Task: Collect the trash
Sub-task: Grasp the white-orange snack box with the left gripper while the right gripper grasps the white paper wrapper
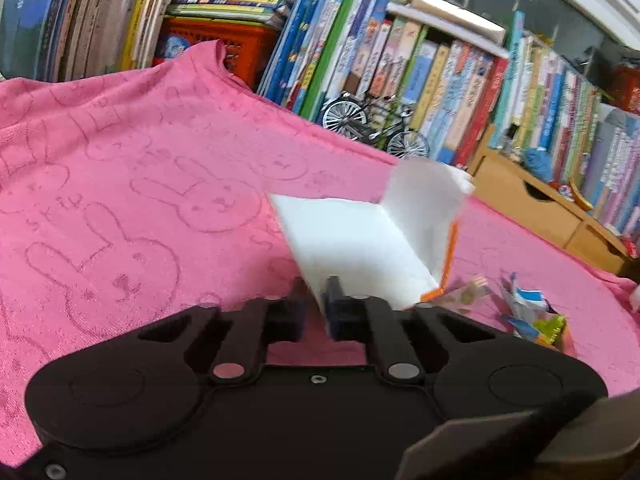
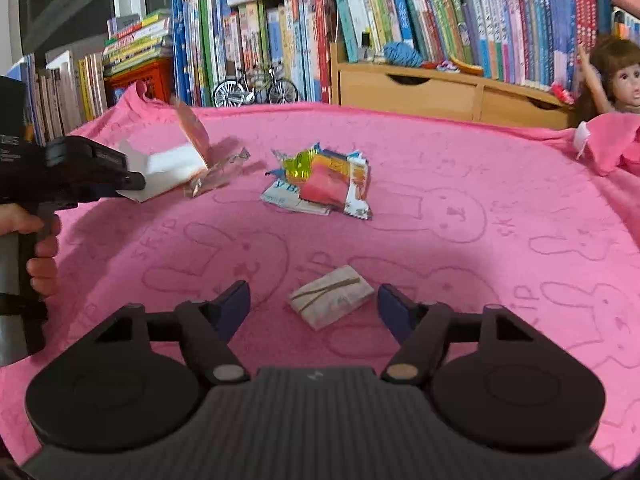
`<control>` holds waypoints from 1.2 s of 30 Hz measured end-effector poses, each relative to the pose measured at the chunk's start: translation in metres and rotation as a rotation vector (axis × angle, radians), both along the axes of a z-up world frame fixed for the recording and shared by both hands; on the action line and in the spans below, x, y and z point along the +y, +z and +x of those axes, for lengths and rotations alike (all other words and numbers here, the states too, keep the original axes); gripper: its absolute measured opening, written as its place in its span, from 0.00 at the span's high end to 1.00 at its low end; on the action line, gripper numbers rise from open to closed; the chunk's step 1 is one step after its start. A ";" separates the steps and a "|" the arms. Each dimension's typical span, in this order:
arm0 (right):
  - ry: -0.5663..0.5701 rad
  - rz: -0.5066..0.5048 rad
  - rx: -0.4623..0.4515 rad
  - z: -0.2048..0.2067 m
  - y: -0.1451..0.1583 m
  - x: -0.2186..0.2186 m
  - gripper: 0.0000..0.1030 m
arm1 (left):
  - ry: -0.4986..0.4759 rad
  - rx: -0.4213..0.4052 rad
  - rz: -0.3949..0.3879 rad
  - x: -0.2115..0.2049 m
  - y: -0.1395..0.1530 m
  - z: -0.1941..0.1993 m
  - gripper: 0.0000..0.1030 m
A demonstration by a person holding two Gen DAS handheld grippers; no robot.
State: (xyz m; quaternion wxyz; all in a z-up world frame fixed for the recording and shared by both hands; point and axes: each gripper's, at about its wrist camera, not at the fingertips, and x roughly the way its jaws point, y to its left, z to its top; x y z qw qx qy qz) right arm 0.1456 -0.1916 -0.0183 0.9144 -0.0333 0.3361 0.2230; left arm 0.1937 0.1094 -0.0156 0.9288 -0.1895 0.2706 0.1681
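Observation:
My left gripper point(image 1: 316, 294) is shut on the edge of an opened white carton point(image 1: 360, 244) with an orange rim, held above the pink towel point(image 1: 120, 184). In the right wrist view the same left gripper point(image 2: 136, 184) holds that white carton point(image 2: 168, 168) at the left. A clear crumpled wrapper point(image 2: 218, 178) lies just beside the carton. A pile of colourful snack wrappers point(image 2: 324, 184) lies mid-towel; it shows as the wrappers point(image 1: 532, 312) in the left wrist view. My right gripper point(image 2: 314, 304) stands open, its fingers either side of a small folded paper packet point(image 2: 330, 300).
Rows of books point(image 2: 280, 40) line the back behind the pink towel point(image 2: 480, 240). A model bicycle point(image 2: 256, 86) and a wooden drawer unit point(image 2: 440, 92) stand at the far edge. A doll point(image 2: 616, 80) sits at the right. A hand point(image 2: 36, 248) grips the left handle.

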 end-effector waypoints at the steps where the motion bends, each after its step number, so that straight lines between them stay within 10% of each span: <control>1: 0.001 -0.002 -0.002 0.001 0.000 0.001 0.36 | -0.010 -0.002 0.025 -0.003 0.002 -0.004 0.94; 6: 0.004 0.000 -0.015 -0.004 0.002 0.002 0.69 | -0.059 -0.030 0.040 -0.008 0.012 -0.026 0.96; 36: 0.048 0.091 -0.101 -0.136 0.032 -0.022 0.69 | -0.337 -0.157 0.029 -0.040 0.049 -0.241 0.96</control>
